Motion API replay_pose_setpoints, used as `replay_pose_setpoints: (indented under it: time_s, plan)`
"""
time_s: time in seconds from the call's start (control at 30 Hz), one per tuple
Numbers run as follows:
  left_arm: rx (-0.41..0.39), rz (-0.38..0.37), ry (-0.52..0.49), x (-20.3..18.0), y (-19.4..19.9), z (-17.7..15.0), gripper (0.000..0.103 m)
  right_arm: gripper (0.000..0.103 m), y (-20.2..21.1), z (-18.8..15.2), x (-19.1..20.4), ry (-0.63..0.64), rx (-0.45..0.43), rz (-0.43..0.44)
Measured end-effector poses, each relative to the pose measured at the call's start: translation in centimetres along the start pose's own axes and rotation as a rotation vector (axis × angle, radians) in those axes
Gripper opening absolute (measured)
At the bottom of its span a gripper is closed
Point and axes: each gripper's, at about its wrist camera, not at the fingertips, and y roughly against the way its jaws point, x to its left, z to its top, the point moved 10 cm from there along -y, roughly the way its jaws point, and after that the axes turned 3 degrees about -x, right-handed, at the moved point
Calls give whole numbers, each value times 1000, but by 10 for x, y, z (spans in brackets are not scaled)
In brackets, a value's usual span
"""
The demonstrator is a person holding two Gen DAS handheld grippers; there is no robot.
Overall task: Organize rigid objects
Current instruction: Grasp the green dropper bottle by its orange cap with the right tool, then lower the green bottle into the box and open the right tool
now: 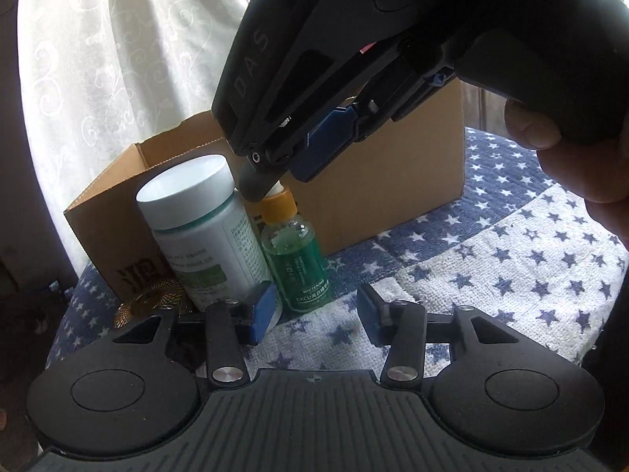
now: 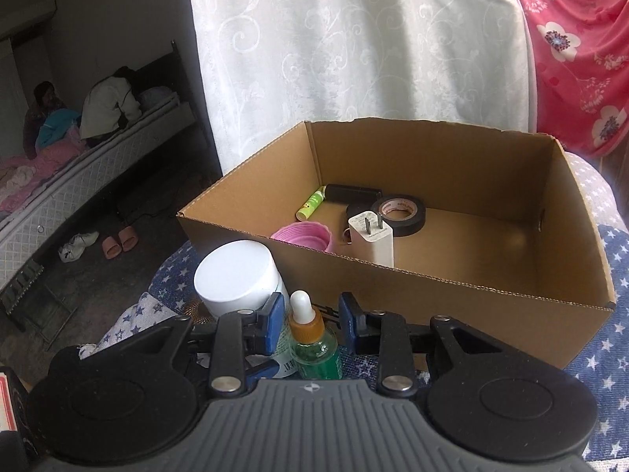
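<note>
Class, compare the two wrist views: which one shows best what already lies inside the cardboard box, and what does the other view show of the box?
The right wrist view: it looks down into the cardboard box, showing the tape roll, charger plug and pink cup. The left wrist view shows only the box's outer walls, partly hidden by the other gripper.

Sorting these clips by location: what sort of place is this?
Most likely a bedroom at home: a bed with slippers beside it, a patterned curtain, and a star-print cloth under the cardboard box.
</note>
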Motion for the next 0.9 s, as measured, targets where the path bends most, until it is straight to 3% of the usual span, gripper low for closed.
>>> replay_pose_setpoints:
  time_s: [0.17,0.3,0.57,0.67,0.9]
  plan:
    - [12,6,28,2,-9,-2,39,21,-10,-2,-2,-16,20,17]
    - [18,28,76,5,-14,-2,38,21,-8,-4,-3,-11,14,16]
    - [10,76,77,0,-21,3,39,21,4,-10,-9,-33,12,13]
    - [3,106,74,0,-19,7,31,21,6,-11,-9,-38,10,11]
    - [-41,74,88,-1,14,26,31,21,35,-1,5,-2,-21,-9]
